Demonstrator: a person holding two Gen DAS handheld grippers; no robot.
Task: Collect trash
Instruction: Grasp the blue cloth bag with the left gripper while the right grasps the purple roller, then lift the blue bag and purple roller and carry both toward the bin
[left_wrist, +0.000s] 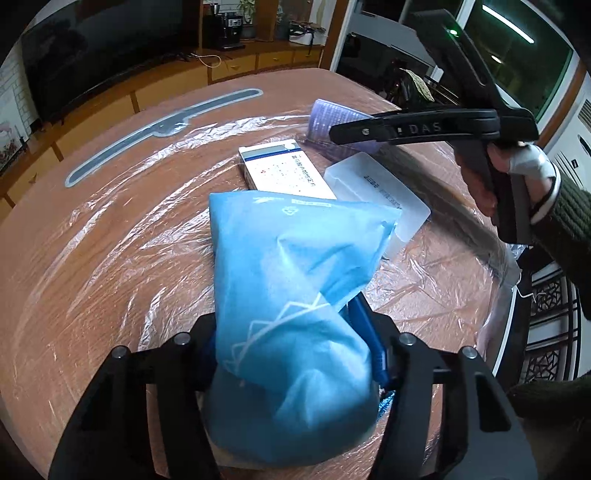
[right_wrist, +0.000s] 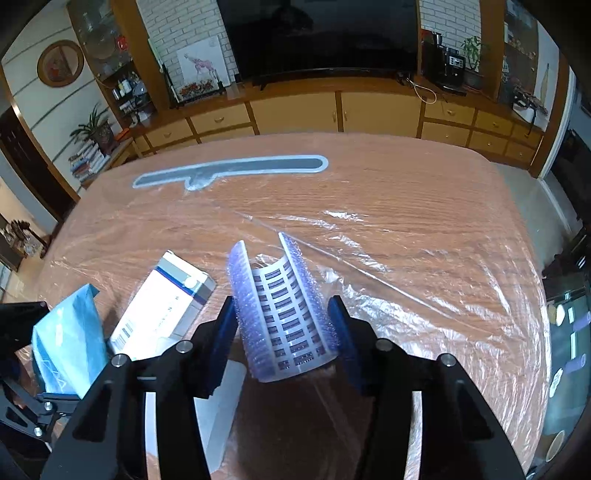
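One wooden table (right_wrist: 406, 206) fills both views, covered by one crinkled sheet of clear plastic film (right_wrist: 424, 295). One long grey strip with a pale edge (right_wrist: 232, 170) lies flat near its far side.

Four pieces of trash sit close together on the near part of the table. The largest is one blue bag (left_wrist: 291, 314), puffed and creased, with white line markings. Next is one white box with a blue stripe (left_wrist: 291, 173), lying flat just behind the bag and partly hidden by it. One frosted clear plastic tray (left_wrist: 384, 192) lies beside the box, touching the bag's far corner. The smallest is one purple hair roller (right_wrist: 284, 314), a curved piece with a bristly outside and a white slotted inside.

There are two grippers, one in each hand. The left gripper (left_wrist: 295, 354) is partly closed, its two blue pads pressing the sides of the blue bag. The right gripper (right_wrist: 282, 325) is also partly closed, its two pads against the bristly edges of the hair roller, which stands tilted between them.
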